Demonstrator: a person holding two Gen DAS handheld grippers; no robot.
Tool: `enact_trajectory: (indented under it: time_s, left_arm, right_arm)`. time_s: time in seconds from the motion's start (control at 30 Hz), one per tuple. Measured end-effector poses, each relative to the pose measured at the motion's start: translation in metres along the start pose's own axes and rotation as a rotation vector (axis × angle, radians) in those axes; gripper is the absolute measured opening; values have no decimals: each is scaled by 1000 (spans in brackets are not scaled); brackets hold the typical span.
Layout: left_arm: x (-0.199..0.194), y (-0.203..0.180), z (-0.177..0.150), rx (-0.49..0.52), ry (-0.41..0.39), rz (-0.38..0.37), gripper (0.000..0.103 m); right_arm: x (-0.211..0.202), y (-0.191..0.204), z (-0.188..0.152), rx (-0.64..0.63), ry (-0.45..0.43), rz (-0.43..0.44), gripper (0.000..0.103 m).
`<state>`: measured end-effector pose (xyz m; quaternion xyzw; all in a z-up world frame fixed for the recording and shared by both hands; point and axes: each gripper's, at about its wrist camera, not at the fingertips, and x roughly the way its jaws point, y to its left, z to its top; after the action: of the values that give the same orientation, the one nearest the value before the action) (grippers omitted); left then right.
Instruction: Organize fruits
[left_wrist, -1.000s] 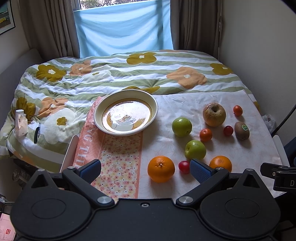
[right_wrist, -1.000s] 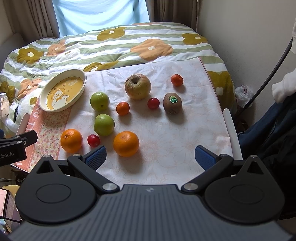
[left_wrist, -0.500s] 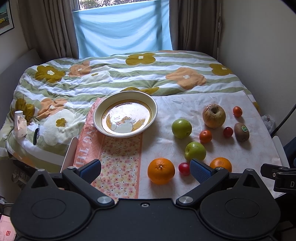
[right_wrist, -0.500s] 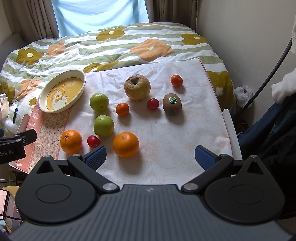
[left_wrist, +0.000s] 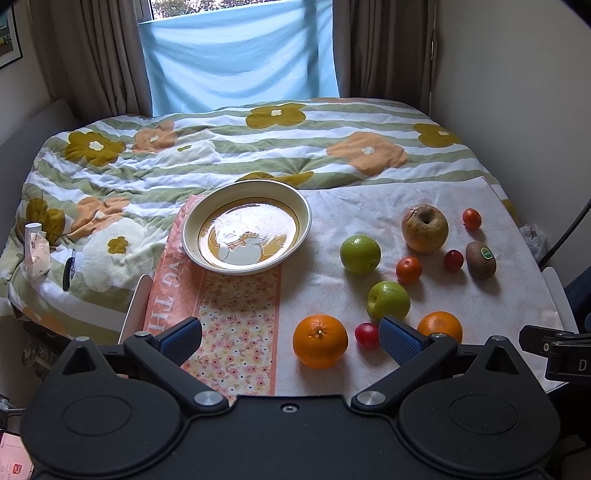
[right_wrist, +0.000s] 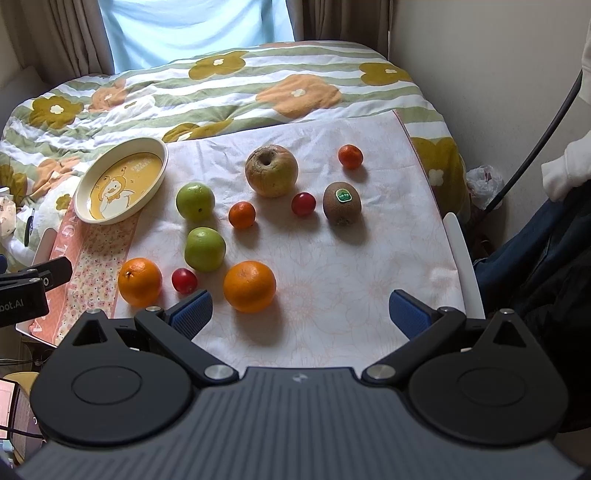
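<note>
**Nothing picked yet: both claws wide and empty over the fruit**

I hold my left gripper (left_wrist: 290, 334) and my right gripper (right_wrist: 300, 306) above the near edge of the cloth (right_wrist: 332, 266), both spread wide with nothing between the blue pads. I judge the sorting has not begun: the dish (left_wrist: 246, 227) sits empty at the left on the patterned runner (left_wrist: 236, 314), and every fruit lies loose on the cloth to its right.

Nearest my left claw is an orange (left_wrist: 320, 340), with a small red fruit (left_wrist: 367, 335) just beside it and a second orange (right_wrist: 249, 286) further right. Behind them are two green apples (left_wrist: 388, 300) (left_wrist: 360, 254), then a small orange-red fruit (left_wrist: 408, 269), a brownish, wrinkled apple (left_wrist: 424, 228), another small red fruit (left_wrist: 453, 260), a kiwi (left_wrist: 480, 259) with a green sticker, and one more small orange-red fruit (left_wrist: 472, 218) at the far right.

The next move, as I read it, is to lower the left claw around the near orange, which already sits roughly between its fingers, close gently and carry it to the dish. The fruit is round and may roll on the soft bedding, so I should come down centred.
</note>
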<state>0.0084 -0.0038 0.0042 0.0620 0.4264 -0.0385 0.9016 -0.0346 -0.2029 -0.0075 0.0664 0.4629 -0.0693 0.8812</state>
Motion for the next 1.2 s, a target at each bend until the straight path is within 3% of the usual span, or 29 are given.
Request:
enact_trajectory:
  time_s: [0.37,0.57,0.87,1.2]
  left_arm:
    - [4,0,-2,17,-11,-47,103]
    - [23,-7,-13,94,-40,-28,103]
    - [75,-16,-41,201,-47,-29,103]
    - [117,-24,-58,197,-36,-43,96]
  right_arm:
    - [3,-5,-2,4,-2,38,103]
    - [12,-6,-6,-53,-14,77,103]
    - [63,-6,-22,-168,-6,186,103]
    - [108,0,-35,-277,-40,260,103]
